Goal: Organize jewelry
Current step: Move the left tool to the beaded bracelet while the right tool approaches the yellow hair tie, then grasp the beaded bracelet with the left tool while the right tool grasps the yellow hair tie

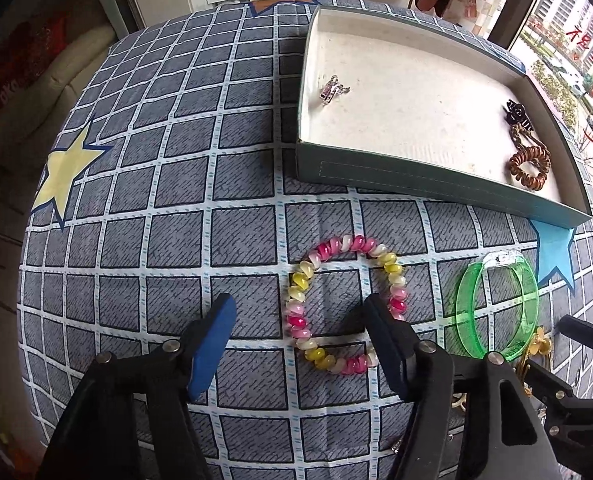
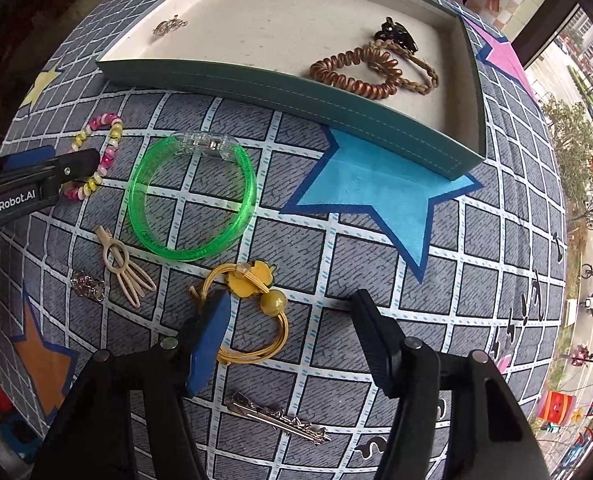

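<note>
A pink, yellow and white spiral hair tie [image 1: 344,304] lies on the checked cloth. My left gripper [image 1: 300,312] is open around its left half, right finger inside the loop; the gripper also shows in the right wrist view [image 2: 52,168]. A green bangle [image 1: 496,312] [image 2: 192,200] lies to the right. My right gripper [image 2: 292,312] is open and empty over a yellow hair tie with a ball [image 2: 252,312]. The teal tray [image 1: 416,184] [image 2: 280,92] holds a brown coil tie [image 2: 356,72], a black claw clip [image 2: 396,34] and a small silver piece [image 1: 334,90].
A beige clip [image 2: 124,268], a small silver charm [image 2: 88,286] and a silver hair pin [image 2: 280,420] lie on the cloth near the right gripper. The cloth has star prints. A window with a street view is at the right.
</note>
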A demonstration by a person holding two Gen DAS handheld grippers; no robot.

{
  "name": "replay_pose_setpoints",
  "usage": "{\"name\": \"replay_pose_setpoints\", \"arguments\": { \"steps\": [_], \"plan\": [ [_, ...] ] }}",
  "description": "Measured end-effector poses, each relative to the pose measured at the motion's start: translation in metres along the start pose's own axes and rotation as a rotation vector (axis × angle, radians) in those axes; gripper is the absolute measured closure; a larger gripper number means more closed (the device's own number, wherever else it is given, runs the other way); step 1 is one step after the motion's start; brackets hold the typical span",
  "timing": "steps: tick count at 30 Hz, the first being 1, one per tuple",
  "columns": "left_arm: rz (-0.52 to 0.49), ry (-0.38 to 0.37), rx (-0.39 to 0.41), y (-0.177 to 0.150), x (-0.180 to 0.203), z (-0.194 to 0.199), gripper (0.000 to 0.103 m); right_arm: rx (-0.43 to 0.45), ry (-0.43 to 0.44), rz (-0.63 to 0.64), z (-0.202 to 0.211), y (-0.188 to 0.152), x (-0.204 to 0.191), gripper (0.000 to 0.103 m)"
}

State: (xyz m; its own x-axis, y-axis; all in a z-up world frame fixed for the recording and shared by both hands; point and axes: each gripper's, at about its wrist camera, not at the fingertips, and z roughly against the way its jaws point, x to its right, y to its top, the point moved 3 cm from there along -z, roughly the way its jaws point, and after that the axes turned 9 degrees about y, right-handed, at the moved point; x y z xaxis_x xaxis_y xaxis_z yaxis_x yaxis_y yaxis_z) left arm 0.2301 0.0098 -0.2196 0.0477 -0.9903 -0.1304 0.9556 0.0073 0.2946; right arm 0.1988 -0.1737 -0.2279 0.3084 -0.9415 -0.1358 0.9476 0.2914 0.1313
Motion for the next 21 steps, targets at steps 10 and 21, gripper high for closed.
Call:
{"name": "replay_pose_setpoints", "arguments": {
  "steps": [10,21],
  "plan": [
    [-0.022,-0.034,0.009,0.006,0.025,0.01,0.082,0.006,0.022,0.042,-0.002,-0.002,-0.017,0.076],
    [0.009,-0.111,0.041,-0.007,0.008,0.034,0.082,0.048,0.146,-0.103,0.015,-0.013,-0.006,0.089]
  ]
}}
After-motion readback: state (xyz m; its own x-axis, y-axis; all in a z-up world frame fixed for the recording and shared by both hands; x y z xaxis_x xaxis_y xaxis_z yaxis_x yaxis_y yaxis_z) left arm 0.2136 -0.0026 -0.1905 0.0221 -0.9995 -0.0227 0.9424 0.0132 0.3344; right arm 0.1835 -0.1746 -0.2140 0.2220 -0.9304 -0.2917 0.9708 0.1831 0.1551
